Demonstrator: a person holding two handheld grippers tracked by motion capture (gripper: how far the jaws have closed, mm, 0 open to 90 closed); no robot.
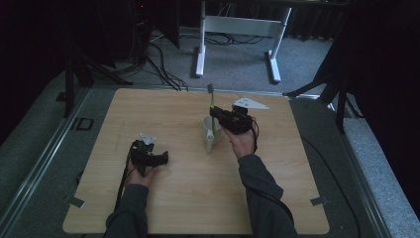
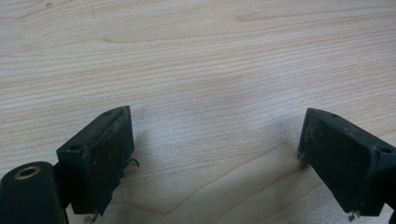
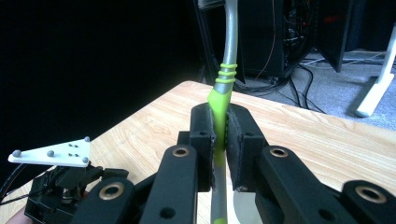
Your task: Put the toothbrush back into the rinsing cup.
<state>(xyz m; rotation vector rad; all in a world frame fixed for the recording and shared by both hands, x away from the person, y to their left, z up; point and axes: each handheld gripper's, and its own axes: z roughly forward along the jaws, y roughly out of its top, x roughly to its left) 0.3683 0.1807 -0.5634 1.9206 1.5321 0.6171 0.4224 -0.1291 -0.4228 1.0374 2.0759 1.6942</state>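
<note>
One toothbrush stands upright, pinched by the right gripper over the white cup, not yet released, while the left gripper rests on the table, jaws spread.

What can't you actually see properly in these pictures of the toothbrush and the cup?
- toothbrush: bristle head cut off by the top edge in the right gripper view; tiny and dim in the high view.
- Its lower end: hidden inside the cup, high view.
- Cup's contents: hidden by the right gripper.
</note>
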